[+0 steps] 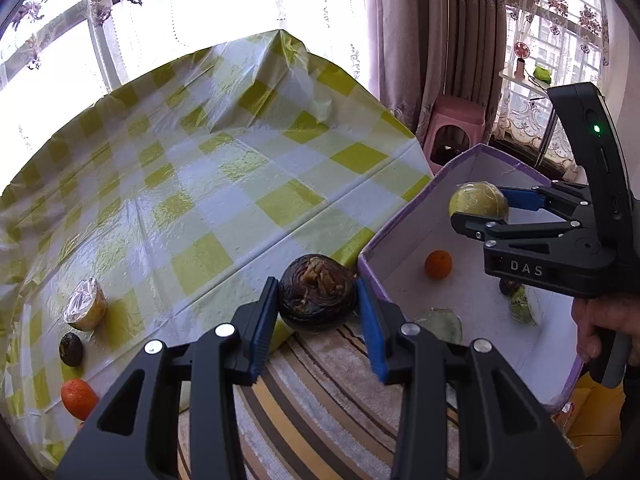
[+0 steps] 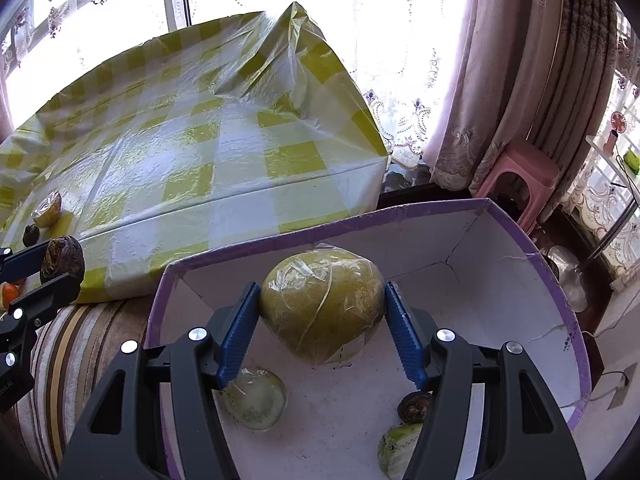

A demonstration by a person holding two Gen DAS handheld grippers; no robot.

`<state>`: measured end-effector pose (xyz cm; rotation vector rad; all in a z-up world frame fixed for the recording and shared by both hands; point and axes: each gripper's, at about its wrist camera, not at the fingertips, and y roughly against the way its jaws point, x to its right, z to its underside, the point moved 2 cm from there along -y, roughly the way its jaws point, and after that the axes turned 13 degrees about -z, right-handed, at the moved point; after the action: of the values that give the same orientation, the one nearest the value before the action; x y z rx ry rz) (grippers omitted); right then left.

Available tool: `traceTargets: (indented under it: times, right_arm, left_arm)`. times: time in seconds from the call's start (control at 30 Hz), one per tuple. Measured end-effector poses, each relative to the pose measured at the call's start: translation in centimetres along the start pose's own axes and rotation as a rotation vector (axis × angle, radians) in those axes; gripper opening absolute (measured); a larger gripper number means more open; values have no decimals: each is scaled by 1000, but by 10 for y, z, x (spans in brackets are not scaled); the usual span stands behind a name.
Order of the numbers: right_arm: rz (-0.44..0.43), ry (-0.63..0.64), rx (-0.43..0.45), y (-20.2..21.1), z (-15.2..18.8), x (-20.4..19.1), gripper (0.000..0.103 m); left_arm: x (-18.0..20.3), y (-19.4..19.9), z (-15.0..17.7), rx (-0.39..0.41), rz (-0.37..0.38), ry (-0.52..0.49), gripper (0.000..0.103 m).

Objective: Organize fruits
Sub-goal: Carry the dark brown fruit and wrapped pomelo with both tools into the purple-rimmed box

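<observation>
My left gripper is shut on a dark brown shrivelled fruit, held above the striped rug near the corner of the purple-rimmed box. My right gripper is shut on a plastic-wrapped yellow-green fruit and holds it over the white inside of the box. In the box lie an orange, a wrapped pale green fruit, a small dark fruit and a wrapped green piece. On the checked table lie a wrapped cut fruit, a dark fruit and an orange.
The yellow-and-white checked table is covered in clear film that rises in a peak at the back. A striped rug lies below. A pink stool and curtains stand behind the box. A person's hand holds the right gripper.
</observation>
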<state>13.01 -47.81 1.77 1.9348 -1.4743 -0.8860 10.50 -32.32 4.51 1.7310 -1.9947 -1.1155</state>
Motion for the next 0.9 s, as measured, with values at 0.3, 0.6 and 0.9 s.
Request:
traceTargets:
  times: [0.3,0.6,0.9]
  right_arm:
    - [62,-67,-61,-17,3,47,62]
    - [69,-191,-135,-40,4,87,62]
    - [129,-245,-212,-71,13,102,62]
  left_arm:
    - [68,-29,-16,-28,124,-132,40]
    - [113,-74,-14,-124,175,-287,40]
    - [137,-110,-12,-221,158,-381,40]
